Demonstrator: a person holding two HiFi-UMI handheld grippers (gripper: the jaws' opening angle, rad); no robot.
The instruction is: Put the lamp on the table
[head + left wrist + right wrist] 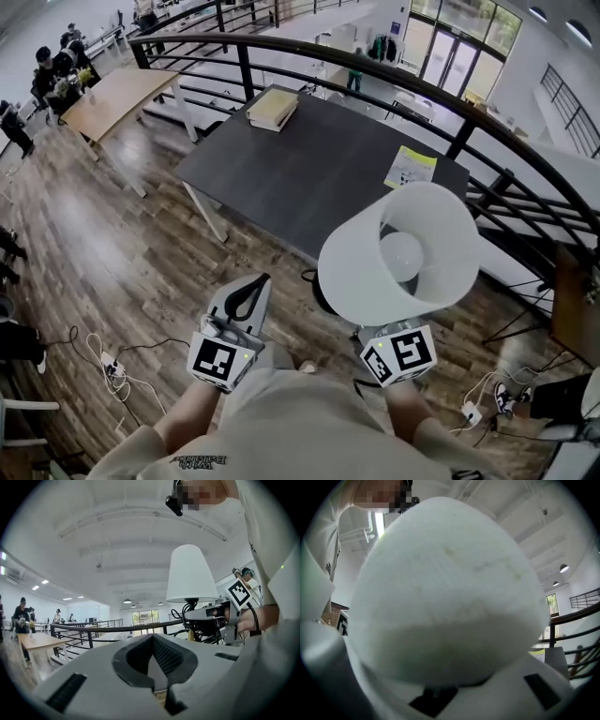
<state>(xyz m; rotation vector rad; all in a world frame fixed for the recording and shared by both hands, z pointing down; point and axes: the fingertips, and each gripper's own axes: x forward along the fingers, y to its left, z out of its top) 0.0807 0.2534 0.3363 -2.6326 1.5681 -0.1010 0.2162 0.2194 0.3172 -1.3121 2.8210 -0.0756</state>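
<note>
The lamp (398, 253) has a white cone shade with a bulb inside, and it is held in the air in front of the person, short of the dark table (309, 178). My right gripper (392, 336) is shut on the lamp below the shade, its fingertips hidden under it. In the left gripper view the shade (190, 573) stands upright above the right gripper (206, 615), with black cable bunched at the grip. The shade (445, 592) fills the right gripper view. My left gripper (249, 298) is shut and holds nothing, to the left of the lamp.
A book (273, 108) lies at the table's far end and a yellow sheet (410, 167) at its right edge. A black railing (394, 70) curves behind the table. Cables and a power strip (111, 366) lie on the wooden floor. A wooden table (112, 98) and people are far left.
</note>
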